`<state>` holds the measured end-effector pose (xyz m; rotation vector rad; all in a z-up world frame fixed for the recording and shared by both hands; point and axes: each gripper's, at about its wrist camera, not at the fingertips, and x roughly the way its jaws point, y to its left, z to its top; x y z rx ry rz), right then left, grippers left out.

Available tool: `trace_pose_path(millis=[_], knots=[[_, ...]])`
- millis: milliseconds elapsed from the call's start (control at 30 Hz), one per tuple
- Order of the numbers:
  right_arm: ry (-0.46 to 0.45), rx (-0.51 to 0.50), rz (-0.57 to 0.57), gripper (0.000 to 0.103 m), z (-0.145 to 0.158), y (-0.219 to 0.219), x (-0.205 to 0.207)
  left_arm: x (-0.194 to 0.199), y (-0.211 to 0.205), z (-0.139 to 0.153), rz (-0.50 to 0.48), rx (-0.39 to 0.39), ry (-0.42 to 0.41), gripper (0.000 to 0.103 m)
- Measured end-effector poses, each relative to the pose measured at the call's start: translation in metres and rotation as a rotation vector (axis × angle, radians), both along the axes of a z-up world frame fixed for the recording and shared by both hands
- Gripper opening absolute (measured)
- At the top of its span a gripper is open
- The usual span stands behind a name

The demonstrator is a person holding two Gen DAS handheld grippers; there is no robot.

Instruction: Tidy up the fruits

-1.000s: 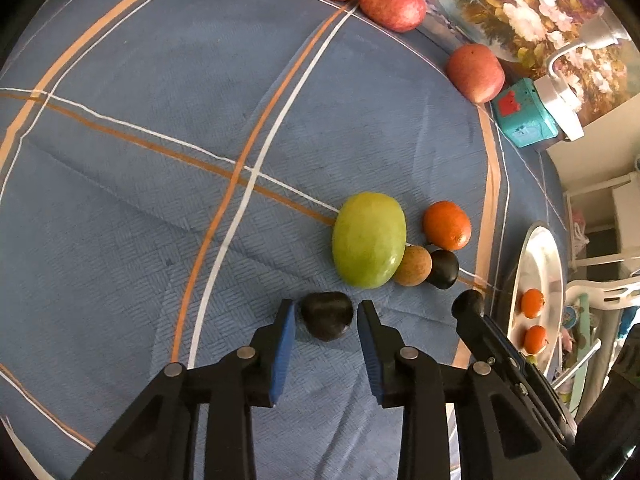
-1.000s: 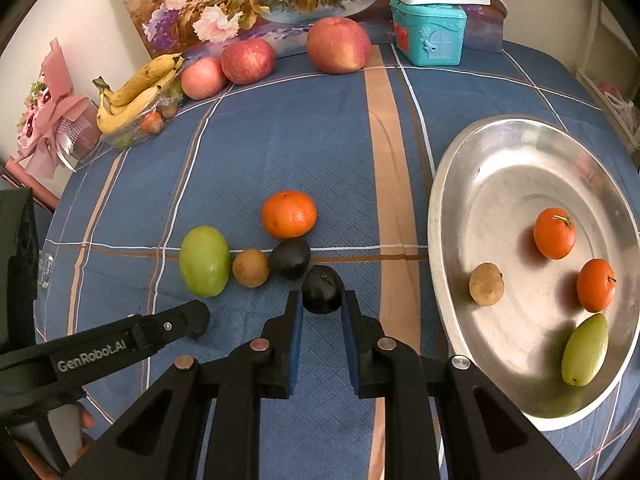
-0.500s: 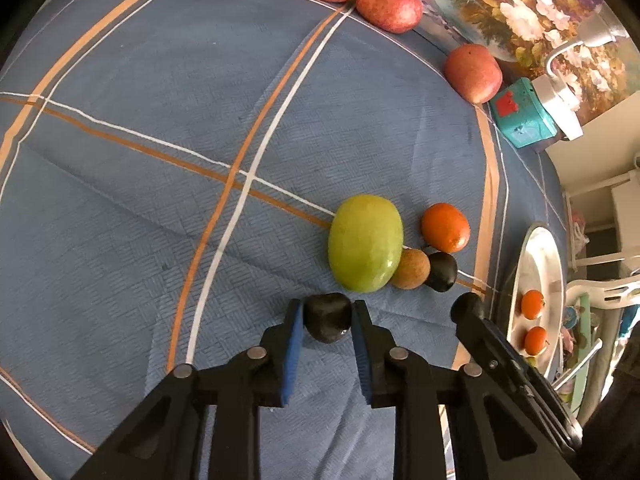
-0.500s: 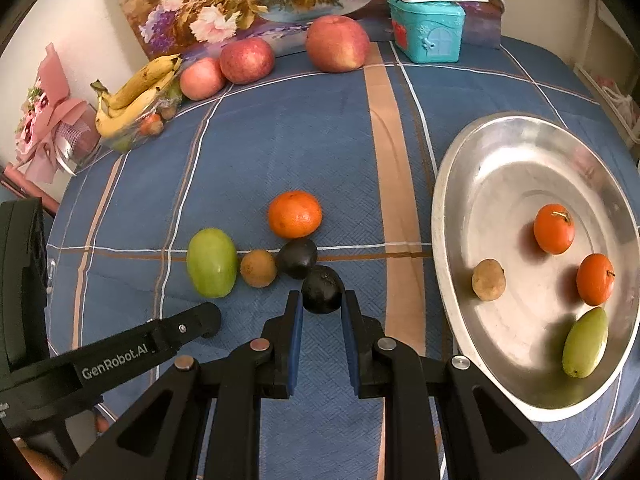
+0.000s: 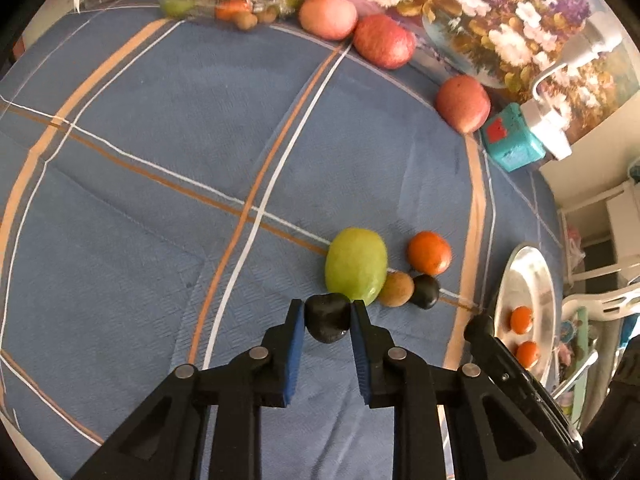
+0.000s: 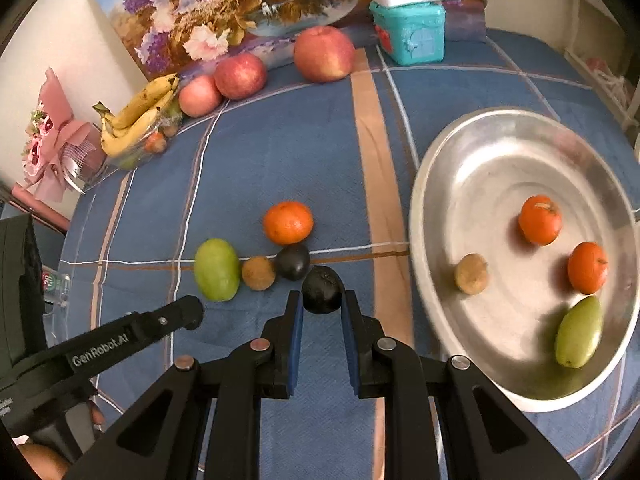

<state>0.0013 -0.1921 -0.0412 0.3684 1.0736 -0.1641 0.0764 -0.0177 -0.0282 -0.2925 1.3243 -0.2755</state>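
My left gripper is shut on a dark plum, lifted just in front of a green mango. My right gripper is shut on another dark fruit. On the blue cloth lie a green mango, a brown kiwi, a dark plum and an orange. The steel tray at right holds two oranges, a brown fruit and a green mango.
Three red apples, a banana bunch, a teal box and a flower painting line the far edge. The left gripper's body shows at lower left in the right wrist view.
My left gripper closed on the dark plum and lifted it away from the cloth. My right gripper kept hold of its dark fruit and shifted slightly.
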Motion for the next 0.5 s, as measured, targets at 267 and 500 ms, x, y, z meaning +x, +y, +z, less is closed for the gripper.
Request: trace_pose_path(millis=[267,500], knots=[[-0.033,-0.066,-0.023,0.02,0.02,-0.009,-0.011,-0.004,-0.007,0.014,0.014,0.025,-0.062,0.024],[-0.063,-0.095,-0.063,0.02,0.034,-0.031,-0.02,-0.012,-0.028,0.027,-0.018,0.007,-0.107,0.024]])
